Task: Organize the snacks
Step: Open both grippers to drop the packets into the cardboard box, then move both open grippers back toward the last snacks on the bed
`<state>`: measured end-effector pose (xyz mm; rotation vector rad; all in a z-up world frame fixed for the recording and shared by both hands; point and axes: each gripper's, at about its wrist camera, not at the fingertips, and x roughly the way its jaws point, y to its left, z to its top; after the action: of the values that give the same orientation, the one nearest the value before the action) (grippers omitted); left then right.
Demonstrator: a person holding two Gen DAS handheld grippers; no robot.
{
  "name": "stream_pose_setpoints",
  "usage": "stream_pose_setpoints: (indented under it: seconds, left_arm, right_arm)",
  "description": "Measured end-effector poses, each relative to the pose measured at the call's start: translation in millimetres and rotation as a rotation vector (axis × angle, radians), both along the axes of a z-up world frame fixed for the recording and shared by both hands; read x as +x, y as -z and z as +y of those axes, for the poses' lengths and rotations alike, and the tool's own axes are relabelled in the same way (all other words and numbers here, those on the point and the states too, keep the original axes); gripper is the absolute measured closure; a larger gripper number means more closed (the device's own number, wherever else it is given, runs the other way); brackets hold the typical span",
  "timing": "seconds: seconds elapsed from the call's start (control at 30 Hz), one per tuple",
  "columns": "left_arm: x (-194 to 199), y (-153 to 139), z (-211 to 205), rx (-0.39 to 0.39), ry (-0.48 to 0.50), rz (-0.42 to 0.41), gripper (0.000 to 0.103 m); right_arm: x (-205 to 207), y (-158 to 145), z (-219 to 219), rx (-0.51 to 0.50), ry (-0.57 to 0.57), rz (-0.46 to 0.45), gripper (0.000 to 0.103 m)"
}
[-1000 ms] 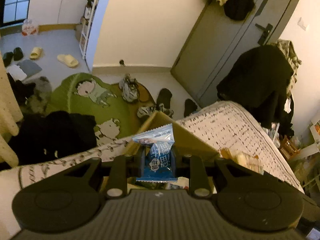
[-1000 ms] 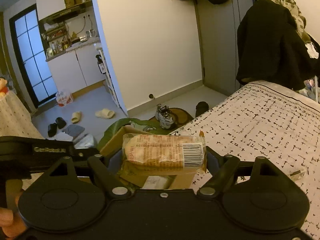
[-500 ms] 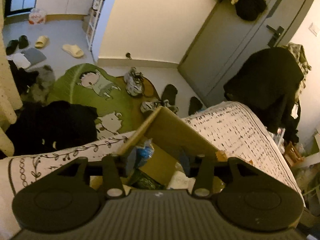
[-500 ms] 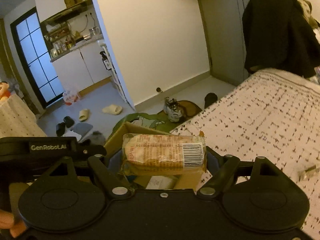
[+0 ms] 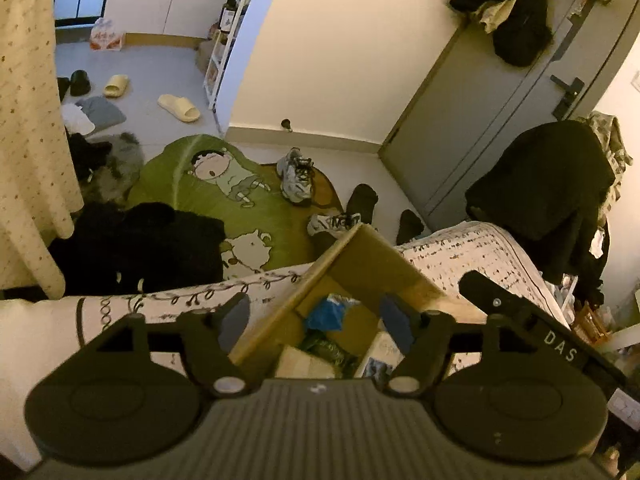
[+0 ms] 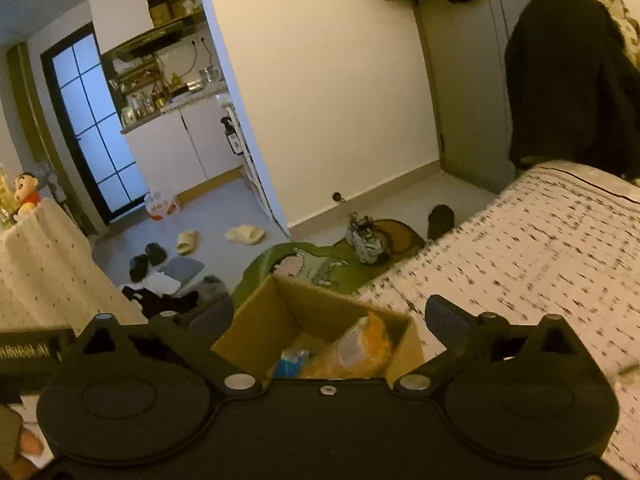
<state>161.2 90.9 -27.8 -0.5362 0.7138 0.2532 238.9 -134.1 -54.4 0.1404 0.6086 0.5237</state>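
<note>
Left wrist view: left gripper [image 5: 314, 316] is opening, nothing between its jaws; blue snack packet [image 5: 325, 314] lies in the cardboard box [image 5: 372, 264]. Right gripper [image 6: 330, 318] is also opening wide above the box, empty; the orange snack pack [image 6: 362, 350] lies inside.

cream wall [image 5: 340, 60], grey door [image 5: 492, 120] (dim light)

Right hand-held gripper [image 6: 328, 320] opening above orange snack [image 6: 360, 350] in box [image 6: 256, 328].

My left wrist view looks steeply down over its fingers [image 5: 234, 316] into the cardboard box [image 5: 372, 264] on the bed [image 5: 480, 248], close up. My right wrist view faces the same box [image 6: 280, 312] less steeply; both share the green rug [image 5: 192, 200].
</note>
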Motion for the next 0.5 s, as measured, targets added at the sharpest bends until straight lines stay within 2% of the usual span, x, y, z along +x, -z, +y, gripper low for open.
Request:
stream_pose_setpoints:
  seconds: [0.17,0.37,0.5]
  left_arm:
    - [-11.6,-7.5,-1.2,-0.007,0.004,-0.018,0.015]
    - [-21.2,-6.7,-5.7,-0.068,0.045,0.004,0.009]
    - [-30.0,-8.3,-8.8,-0.086,0.066,0.003,0.008]
  right_arm:
    - [-19.0,-3.1,-16.0,-0.079,0.048,0.013,0.000]
    - [-35.6,-16.2,-32.6,-0.116,0.109,0.014,0.000]
    - [-48.4,-27.5,-40.1,-0.144,0.115,-0.002,0.000]
